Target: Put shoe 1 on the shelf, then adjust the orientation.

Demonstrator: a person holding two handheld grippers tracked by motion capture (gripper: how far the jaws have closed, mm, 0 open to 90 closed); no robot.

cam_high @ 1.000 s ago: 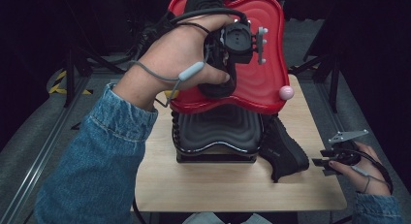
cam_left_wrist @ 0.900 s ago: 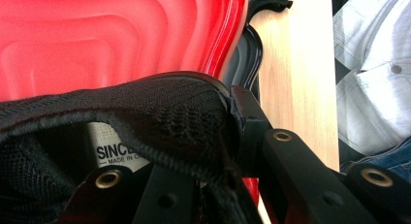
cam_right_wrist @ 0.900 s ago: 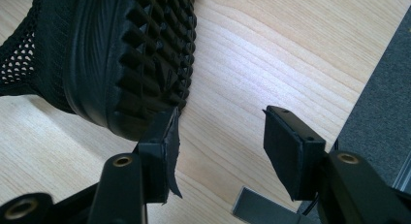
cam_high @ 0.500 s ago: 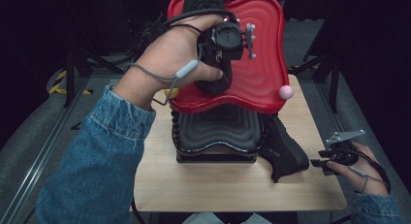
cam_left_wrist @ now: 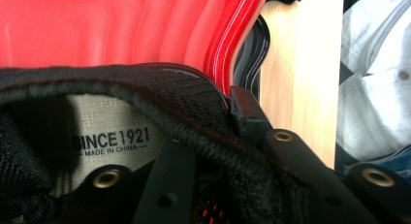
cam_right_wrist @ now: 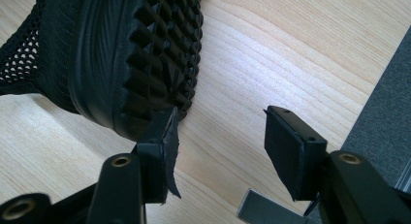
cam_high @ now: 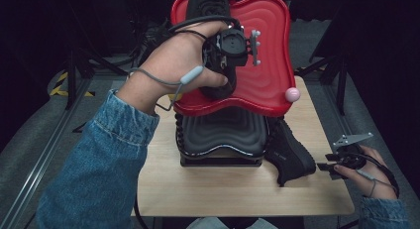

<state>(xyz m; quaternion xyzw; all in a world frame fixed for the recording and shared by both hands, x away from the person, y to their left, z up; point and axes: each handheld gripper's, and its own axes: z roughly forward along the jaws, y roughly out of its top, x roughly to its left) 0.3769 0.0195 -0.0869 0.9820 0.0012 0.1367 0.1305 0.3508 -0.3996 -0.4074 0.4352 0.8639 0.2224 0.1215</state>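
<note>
A black shoe [cam_high: 205,3] lies lengthwise on the red tray [cam_high: 267,65], which rests on a black tray [cam_high: 223,135]. My left gripper [cam_high: 220,80] is above the shoe's heel end. In the left gripper view my left gripper [cam_left_wrist: 208,136] is shut on the shoe's collar [cam_left_wrist: 145,93], one jaw inside over the insole print and one outside. A second black shoe [cam_high: 289,154] lies on the table to the right of the black tray. My right gripper [cam_high: 327,167] stands open just right of it; its jaws [cam_right_wrist: 225,136] are apart beside the studded sole [cam_right_wrist: 131,54].
A pink ball [cam_high: 292,94] sits on the red tray's near right corner. The wooden table [cam_high: 198,194] has bare room along its front. Its right edge [cam_right_wrist: 368,83] is close to my right gripper. A person's light clothing [cam_left_wrist: 378,88] is beyond the table.
My left gripper, with the shoe in it, has drifted slightly farther up the red tray. The right gripper has barely moved.
</note>
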